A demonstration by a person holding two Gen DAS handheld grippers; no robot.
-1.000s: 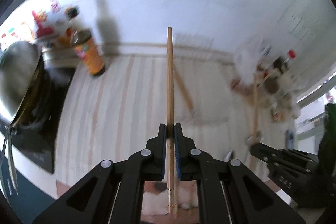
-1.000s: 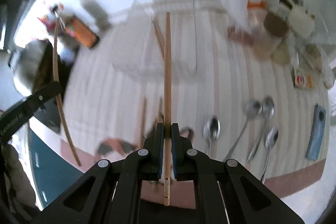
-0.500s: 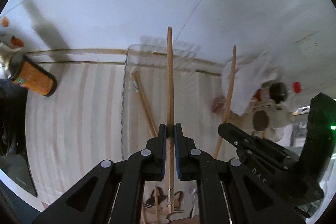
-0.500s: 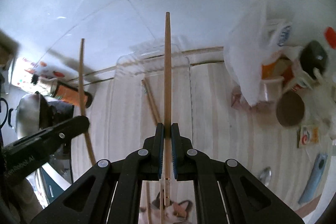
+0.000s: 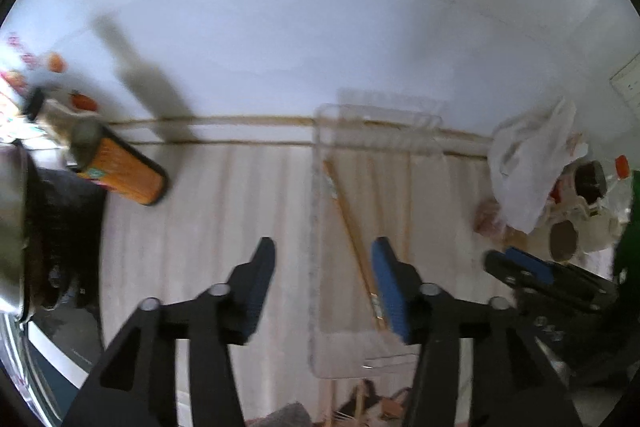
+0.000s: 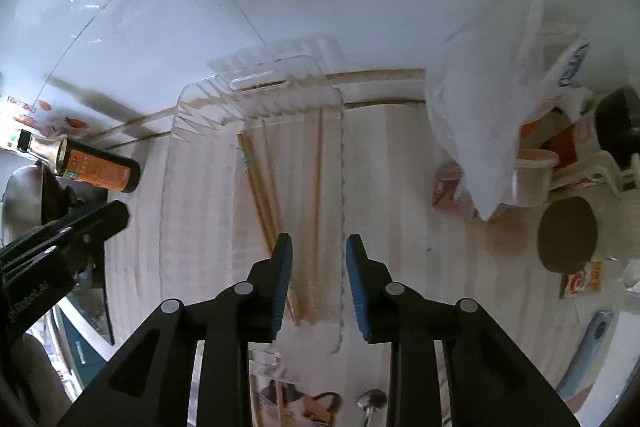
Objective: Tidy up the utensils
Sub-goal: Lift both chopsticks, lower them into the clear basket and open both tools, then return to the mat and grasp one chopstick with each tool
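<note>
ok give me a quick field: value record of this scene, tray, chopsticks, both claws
tray: clear plastic tray on the striped counter
chopsticks: wooden chopsticks lying flat inside the tray
left claw: left claw opening, nothing between the pads
right claw: right claw opening above the tray, nothing gripped
nearby: orange-labelled bottle, white plastic bag

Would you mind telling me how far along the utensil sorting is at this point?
Done: several chopsticks lie inside the clear tray on the counter. In hand: nothing; the left claw and the right claw are both opening above the tray with no chopstick pinched between the pads. Left: at least one spoon lies outside the tray near the counter's front edge.
</note>
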